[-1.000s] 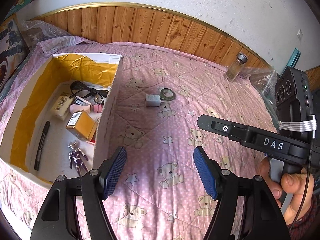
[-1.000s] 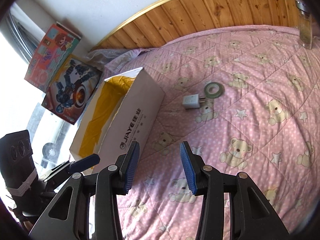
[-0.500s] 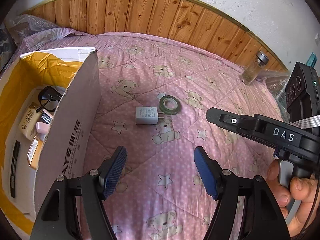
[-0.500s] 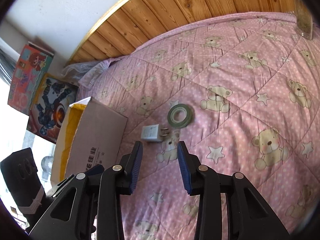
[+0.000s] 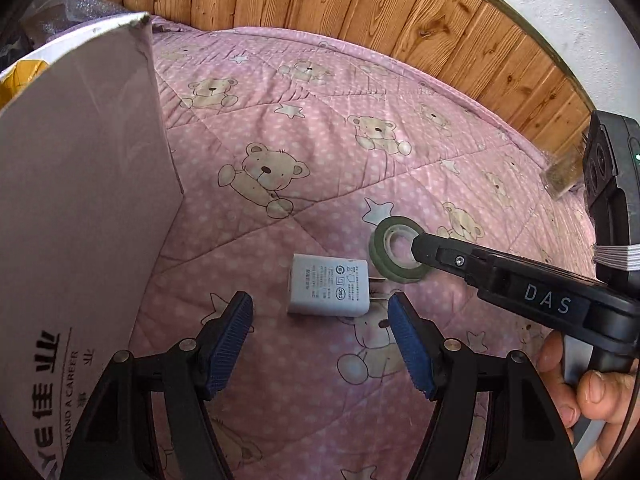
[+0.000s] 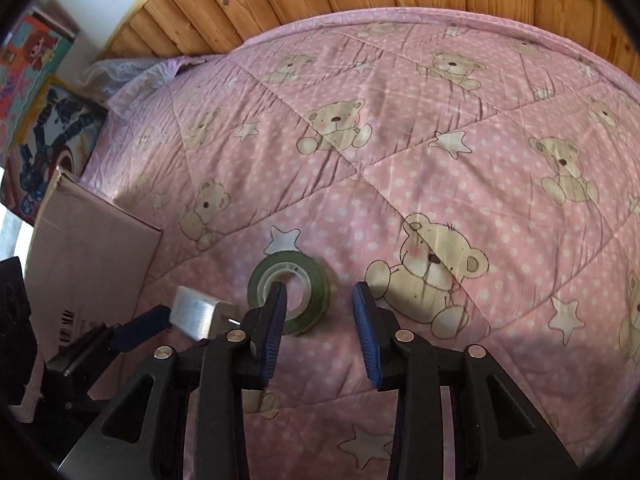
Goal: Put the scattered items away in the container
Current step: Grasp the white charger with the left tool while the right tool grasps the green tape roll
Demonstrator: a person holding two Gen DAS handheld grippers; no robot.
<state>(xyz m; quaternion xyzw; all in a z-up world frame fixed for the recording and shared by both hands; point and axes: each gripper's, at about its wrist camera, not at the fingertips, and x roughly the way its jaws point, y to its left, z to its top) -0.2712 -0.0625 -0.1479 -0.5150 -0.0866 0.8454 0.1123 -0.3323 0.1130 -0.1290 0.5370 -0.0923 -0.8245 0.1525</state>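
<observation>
pink quilted bedding point(image 5: 320, 128) printed with bears and stars covers the bed, with a wooden headboard point(image 5: 360, 12) behind it. at the left stands the cardboard box point(image 5: 80, 208), its outer wall facing both cameras.

two loose items lie touching or nearly touching on the bedding: a white charger point(image 5: 329, 290) with its prongs toward a roll of green tape point(image 5: 394, 258). the left gripper point(image 5: 320, 344) hangs just short of the charger, fingers spread wide and empty, the charger lying ahead of the gap between them. the right gripper point(image 6: 320, 322) is also spread and empty; one finger sits over the hole of the tape point(image 6: 290, 294), the other outside its rim.

this looks like the reach-in step for both pickups. next, each gripper probably needs to drop lower and straddle its item before closing; the flat tape may slip if only its rim is pinched.

compared with half a second ago, both grippers have come much closer to the items, and the box interior has slid out of the left view.
</observation>
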